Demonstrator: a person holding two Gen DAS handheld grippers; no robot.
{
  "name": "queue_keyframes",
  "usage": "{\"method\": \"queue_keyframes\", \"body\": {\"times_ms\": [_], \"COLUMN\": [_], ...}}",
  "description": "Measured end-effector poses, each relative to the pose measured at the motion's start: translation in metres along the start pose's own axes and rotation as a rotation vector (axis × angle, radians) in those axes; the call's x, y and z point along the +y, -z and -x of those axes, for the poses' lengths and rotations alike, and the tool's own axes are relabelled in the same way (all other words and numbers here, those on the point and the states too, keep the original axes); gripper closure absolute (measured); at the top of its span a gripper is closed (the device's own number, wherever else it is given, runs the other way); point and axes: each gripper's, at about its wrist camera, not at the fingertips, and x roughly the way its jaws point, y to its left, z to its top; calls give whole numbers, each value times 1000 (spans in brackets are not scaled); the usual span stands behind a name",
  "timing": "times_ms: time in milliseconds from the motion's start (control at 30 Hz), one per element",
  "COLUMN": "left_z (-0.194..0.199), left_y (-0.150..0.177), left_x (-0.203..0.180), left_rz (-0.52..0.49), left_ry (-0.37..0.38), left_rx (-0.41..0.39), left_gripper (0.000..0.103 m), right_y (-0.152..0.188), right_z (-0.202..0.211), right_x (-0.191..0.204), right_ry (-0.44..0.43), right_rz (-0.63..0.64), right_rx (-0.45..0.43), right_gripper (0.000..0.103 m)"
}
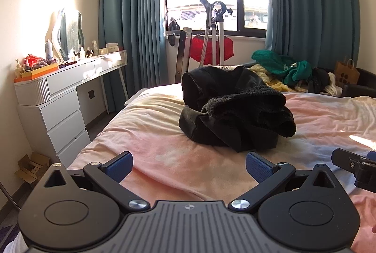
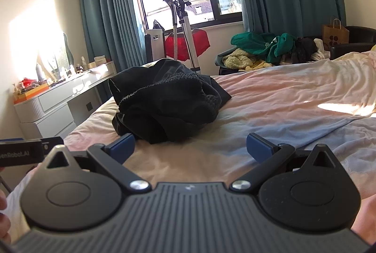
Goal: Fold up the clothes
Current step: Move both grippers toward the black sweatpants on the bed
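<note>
Far side of the black clothes heap [image 1: 232, 109] hidden; dresser [image 1: 58, 98] bottles too small to identify.

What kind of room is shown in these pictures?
Most likely a home bedroom: a bed with a pink sheet, a white dressing table with a mirror, and teal curtains beside a window.

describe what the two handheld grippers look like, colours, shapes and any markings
Both match. The left tool and right tool have black angled finger arms tipped with blue textured pads, silver pivot screws, round black discs either side and a grey ribbed centre plate. Partial white lettering, "enRobot.AI", shows on the left one's side.
</note>
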Motion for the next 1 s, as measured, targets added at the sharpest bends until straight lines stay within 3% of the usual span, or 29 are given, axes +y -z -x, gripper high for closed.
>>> {"method": "queue_keyframes", "body": {"times_ms": [167, 300, 533, 1000], "left_z": [18, 2, 2, -10], "left_y": [4, 1, 0, 12], "left_x": [3, -1, 11, 0], "left_rz": [-33, -36, 0, -39], "left_ry": [-8, 7, -24, -42], "left_rx": [-29, 36, 40, 49], "left_gripper": [0, 0, 0, 0], "right_y": [-1, -2, -5, -9], "right_z": [3, 6, 5, 6], "right_x": [0, 0, -8, -18], "right_ry": [8, 15, 17, 20], "right_rz": [-6, -10, -35, -80], "right_rx": [-1, -2, -4, -9], "right_gripper": [0, 0, 0, 0]}}
